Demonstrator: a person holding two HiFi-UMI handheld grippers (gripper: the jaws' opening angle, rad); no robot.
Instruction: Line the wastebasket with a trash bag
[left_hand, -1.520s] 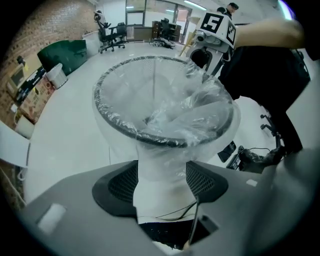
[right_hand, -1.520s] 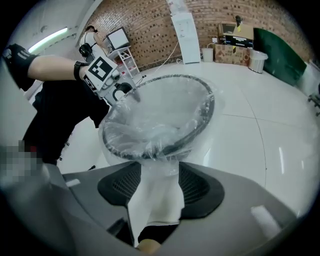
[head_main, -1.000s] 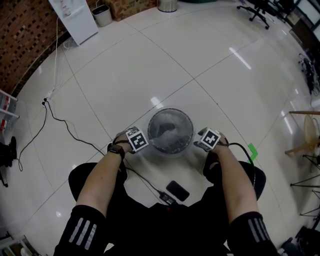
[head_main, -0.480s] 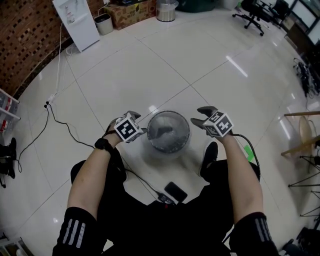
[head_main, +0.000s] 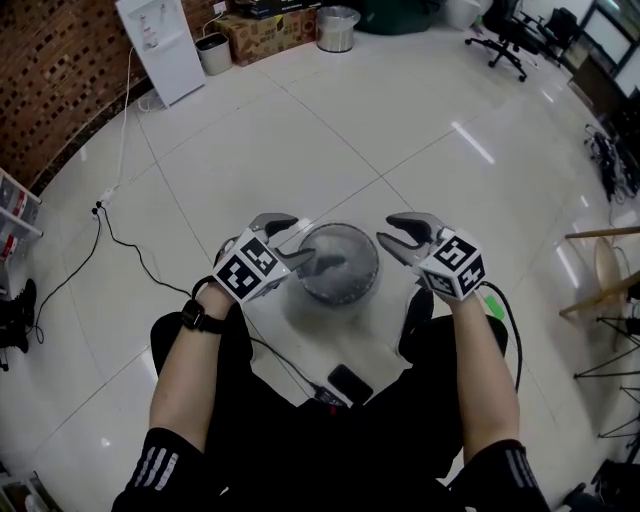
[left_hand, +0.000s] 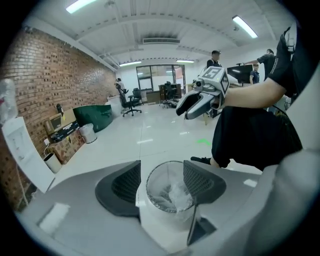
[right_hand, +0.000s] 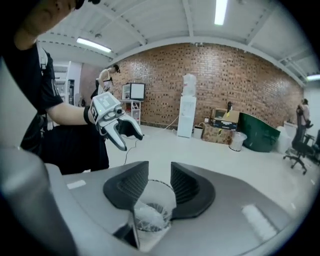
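1. The wastebasket (head_main: 336, 297) stands mid-floor, well away from the floor's edges, just before your knees.
2. Its trash bag (head_main: 347, 262) lines it and looks folded over the rim; little seems left.
3. Your left tool (head_main: 305, 243) and right tool (head_main: 385, 232) hang above it, empty, their spread jaws closing.

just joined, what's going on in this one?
A person stands over a small wastebasket on the tiled floor, a gripper in each hand. A clear trash bag already sits inside it. The left gripper and right gripper hover above it on either side, touching nothing. Both sets of jaws are closing with nothing between them.
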